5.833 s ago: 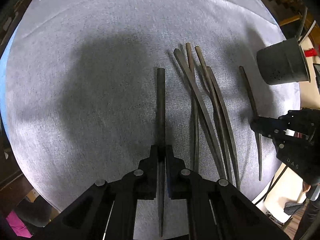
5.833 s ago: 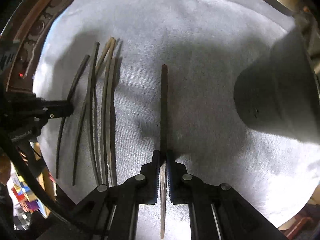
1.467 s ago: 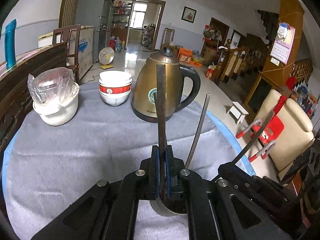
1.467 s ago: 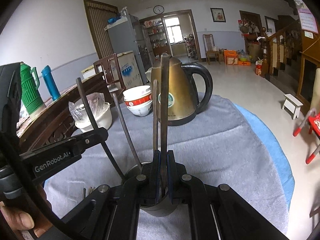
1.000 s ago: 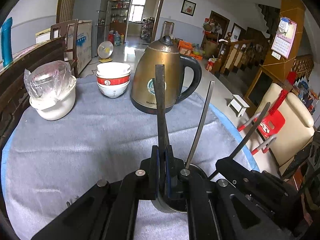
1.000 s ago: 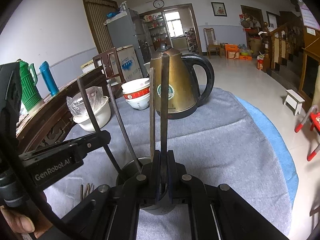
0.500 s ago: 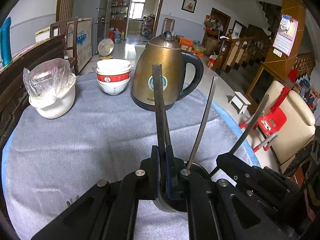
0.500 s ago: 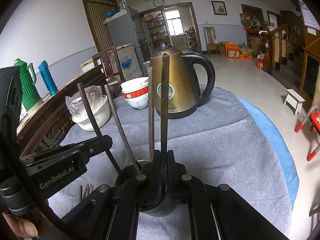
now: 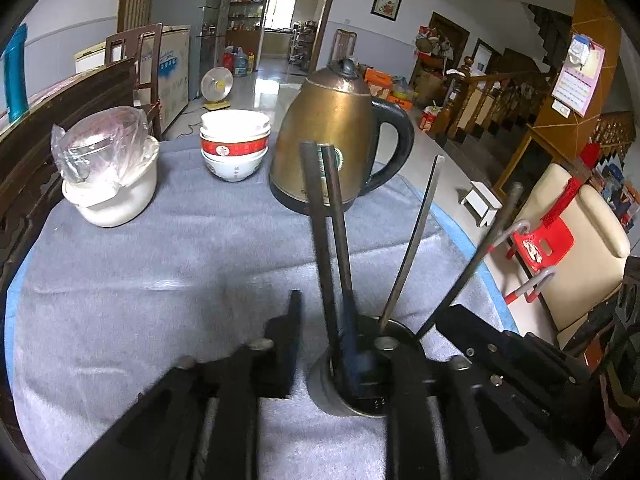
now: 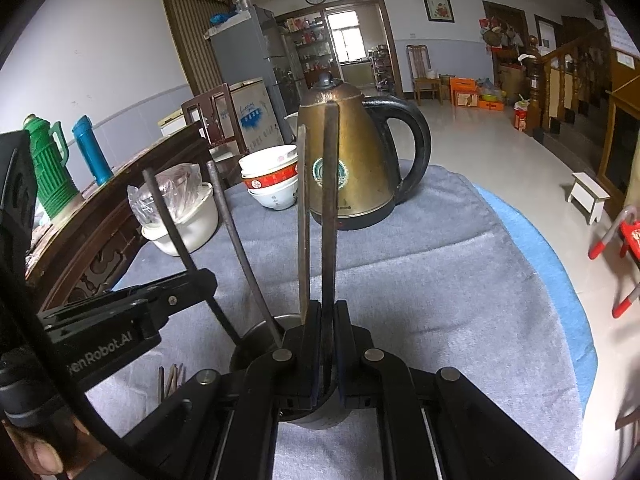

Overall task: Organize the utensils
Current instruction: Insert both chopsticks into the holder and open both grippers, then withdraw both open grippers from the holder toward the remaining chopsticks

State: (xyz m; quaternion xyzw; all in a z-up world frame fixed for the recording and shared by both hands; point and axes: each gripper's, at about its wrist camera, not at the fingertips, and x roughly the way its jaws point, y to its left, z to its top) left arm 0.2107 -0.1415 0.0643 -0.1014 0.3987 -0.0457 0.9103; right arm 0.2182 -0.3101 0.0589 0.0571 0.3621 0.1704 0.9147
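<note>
A dark metal cup (image 9: pixel 352 380) stands on the grey cloth and holds several dark chopsticks (image 9: pixel 324 240) upright. My left gripper (image 9: pixel 332 340) is open, its fingers spread either side of the chopsticks it held. The other gripper's black body (image 9: pixel 520 360) is just right of the cup. In the right wrist view my right gripper (image 10: pixel 328 328) is shut on one chopstick (image 10: pixel 330 208) that stands in the cup (image 10: pixel 260 340). The left gripper's finger (image 10: pixel 132 316) reaches in from the left. A few loose chopsticks (image 10: pixel 172 376) lie on the cloth at lower left.
A brass kettle (image 9: pixel 340 136) stands behind the cup. Stacked bowls (image 9: pixel 234 148) and a white pot with a plastic-wrapped lid (image 9: pixel 108 172) sit at the back left. The round table's edge (image 10: pixel 560 280) curves on the right, with a chair (image 9: pixel 580 248) beyond.
My left gripper has opened and let go of its chopstick, which now stands in the cup. The right gripper stays shut on its chopstick.
</note>
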